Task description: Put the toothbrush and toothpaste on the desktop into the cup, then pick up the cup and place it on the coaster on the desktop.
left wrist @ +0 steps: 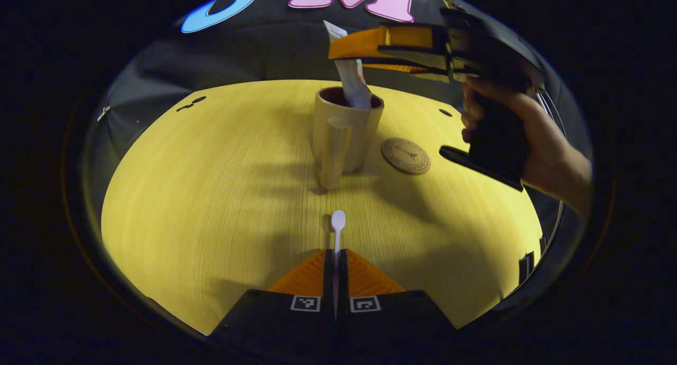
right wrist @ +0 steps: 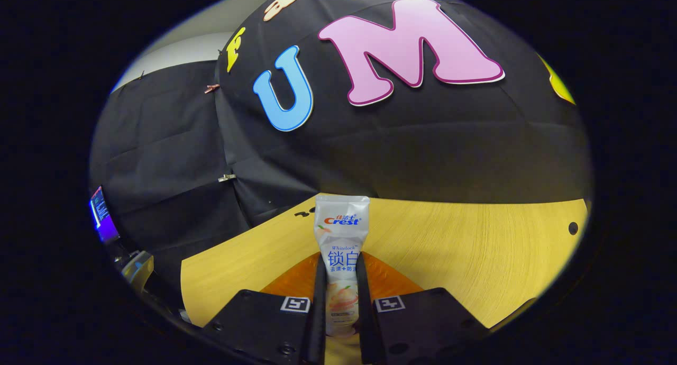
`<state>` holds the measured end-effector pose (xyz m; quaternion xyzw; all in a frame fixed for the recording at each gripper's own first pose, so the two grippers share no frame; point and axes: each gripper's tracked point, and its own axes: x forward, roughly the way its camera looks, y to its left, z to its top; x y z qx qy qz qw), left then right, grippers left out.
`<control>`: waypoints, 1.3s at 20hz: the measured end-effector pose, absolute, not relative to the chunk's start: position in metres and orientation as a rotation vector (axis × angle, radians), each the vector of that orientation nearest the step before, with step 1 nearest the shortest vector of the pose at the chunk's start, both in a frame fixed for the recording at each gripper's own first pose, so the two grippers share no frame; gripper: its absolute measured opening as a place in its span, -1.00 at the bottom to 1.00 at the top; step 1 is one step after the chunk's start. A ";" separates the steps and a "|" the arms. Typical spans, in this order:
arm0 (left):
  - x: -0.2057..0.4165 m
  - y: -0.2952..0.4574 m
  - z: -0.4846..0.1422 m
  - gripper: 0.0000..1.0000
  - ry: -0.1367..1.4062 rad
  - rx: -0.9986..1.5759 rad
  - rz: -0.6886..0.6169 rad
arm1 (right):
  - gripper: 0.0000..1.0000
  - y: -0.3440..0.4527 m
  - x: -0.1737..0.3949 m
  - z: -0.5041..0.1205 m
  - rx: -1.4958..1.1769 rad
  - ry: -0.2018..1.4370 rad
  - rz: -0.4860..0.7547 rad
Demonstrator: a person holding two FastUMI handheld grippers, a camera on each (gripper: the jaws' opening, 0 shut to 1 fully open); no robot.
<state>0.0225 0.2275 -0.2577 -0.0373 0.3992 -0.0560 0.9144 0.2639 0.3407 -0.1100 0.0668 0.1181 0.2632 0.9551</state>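
Observation:
My left gripper (left wrist: 336, 252) is shut on a white toothbrush (left wrist: 338, 220); its rounded end pokes out ahead of the fingertips, low over the wooden desktop (left wrist: 211, 185). Farther off stands a beige cup (left wrist: 346, 135), handle toward me. A white toothpaste tube (left wrist: 353, 82) stands upright with its lower end inside the cup. The right gripper (left wrist: 344, 55), held by a hand, comes in from the right above the cup and grips the tube's upper part. In the right gripper view, my right gripper (right wrist: 340, 260) is shut on the toothpaste tube (right wrist: 341, 233). A round brown coaster (left wrist: 406, 156) lies just right of the cup.
The person's hand (left wrist: 534, 143) and the gripper's black handle hang over the desk's right side, above the coaster. Black cloth walls (right wrist: 423, 153) close off the back. A small lit screen (right wrist: 103, 214) sits at the far left beyond the desk edge.

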 end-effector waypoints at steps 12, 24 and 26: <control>0.048 0.227 -0.157 -0.88 0.570 -0.192 -0.182 | 0.22 0.321 0.225 -0.104 0.080 0.310 0.504; 0.119 0.244 -0.027 -0.88 0.294 -0.250 -0.218 | 0.27 0.240 0.121 -0.111 0.183 0.405 0.306; 0.134 0.249 -0.009 -0.88 0.237 -0.247 -0.217 | 0.27 0.229 0.106 -0.118 0.194 0.423 0.272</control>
